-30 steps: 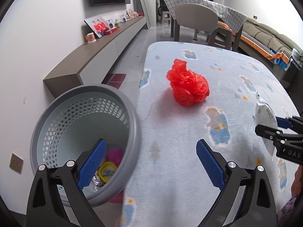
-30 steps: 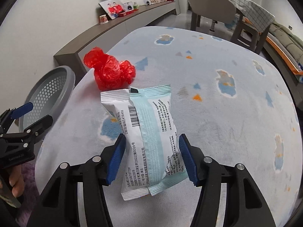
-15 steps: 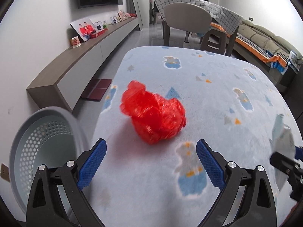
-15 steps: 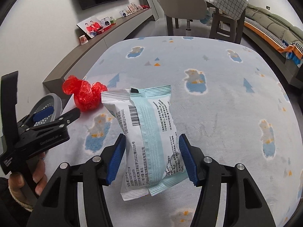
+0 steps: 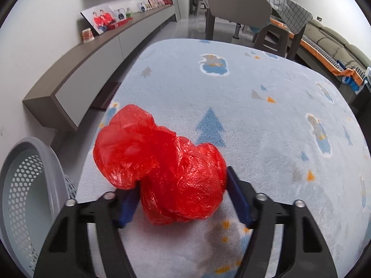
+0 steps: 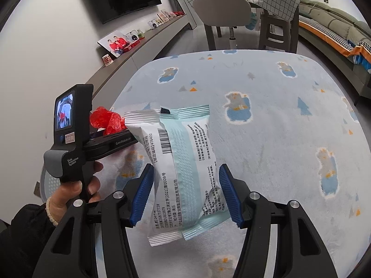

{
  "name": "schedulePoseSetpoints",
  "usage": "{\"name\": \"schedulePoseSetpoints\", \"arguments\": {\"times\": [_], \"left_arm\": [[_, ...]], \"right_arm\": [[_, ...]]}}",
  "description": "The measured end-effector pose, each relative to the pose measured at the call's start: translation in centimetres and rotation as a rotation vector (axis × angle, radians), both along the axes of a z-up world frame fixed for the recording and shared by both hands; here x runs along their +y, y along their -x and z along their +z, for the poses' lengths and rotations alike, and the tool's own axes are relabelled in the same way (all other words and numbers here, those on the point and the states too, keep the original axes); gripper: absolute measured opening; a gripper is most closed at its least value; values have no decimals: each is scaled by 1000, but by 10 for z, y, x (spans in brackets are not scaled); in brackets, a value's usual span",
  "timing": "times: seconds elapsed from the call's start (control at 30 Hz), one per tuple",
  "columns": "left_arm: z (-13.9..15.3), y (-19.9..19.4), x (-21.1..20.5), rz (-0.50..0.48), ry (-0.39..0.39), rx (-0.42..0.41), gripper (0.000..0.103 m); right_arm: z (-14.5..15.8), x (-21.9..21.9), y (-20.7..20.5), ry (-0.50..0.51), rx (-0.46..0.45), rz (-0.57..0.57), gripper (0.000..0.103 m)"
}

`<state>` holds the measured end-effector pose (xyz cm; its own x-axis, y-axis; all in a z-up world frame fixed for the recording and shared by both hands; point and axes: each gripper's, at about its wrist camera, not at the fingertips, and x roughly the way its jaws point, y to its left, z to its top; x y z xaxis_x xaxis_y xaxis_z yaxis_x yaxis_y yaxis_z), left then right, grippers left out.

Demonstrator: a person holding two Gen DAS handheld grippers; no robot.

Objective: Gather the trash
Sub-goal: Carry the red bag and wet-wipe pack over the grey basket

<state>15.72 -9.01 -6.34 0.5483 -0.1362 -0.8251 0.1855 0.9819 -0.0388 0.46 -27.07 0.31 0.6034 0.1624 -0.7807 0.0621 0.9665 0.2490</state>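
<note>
A crumpled red plastic bag (image 5: pixel 162 173) lies on the light-blue fleece table cover (image 5: pixel 255 115) near its left edge. My left gripper (image 5: pixel 183 185) straddles the bag. Its jaws are closing, and both blue pads touch the bag's sides. In the right wrist view the red bag (image 6: pixel 105 120) shows beyond the left tool's black body (image 6: pixel 71 125), which a hand (image 6: pixel 76 185) holds. My right gripper (image 6: pixel 185 171) is shut on a white and teal packet (image 6: pixel 178 153), held upright above the table. A grey perforated basket (image 5: pixel 39 146) stands off the table's left edge.
A long low wall shelf (image 5: pixel 92 60) with photo frames runs along the left wall. A grey chair (image 5: pixel 238 2) and a checked-cloth table stand behind. A sofa (image 5: pixel 336 44) is at the far right. The basket (image 6: pixel 49 183) peeks out behind the hand.
My left gripper has travelled from over the basket to the red bag and narrowed its jaws around it. The right gripper keeps the packet and has shifted a little.
</note>
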Motion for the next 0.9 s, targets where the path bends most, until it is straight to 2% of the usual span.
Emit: {"name": "schedulePoseSetpoints", "arguments": {"times": [0.13, 0.27, 0.5, 0.7, 0.9], "left_arm": [[7, 14, 6, -8, 0, -19, 53], [20, 44, 20, -14, -22, -59, 52], [61, 99, 65, -12, -26, -143, 52], [85, 133, 117, 42, -53, -200, 52], [90, 145, 176, 131, -94, -233, 52]], "right_arm": [[-3, 0, -1, 6, 10, -3, 56], [-8, 4, -4, 25, 20, 7, 56], [-15, 21, -7, 37, 45, 21, 56], [6, 70, -7, 90, -14, 92, 56], [21, 142, -24, 53, -62, 200, 56]]}}
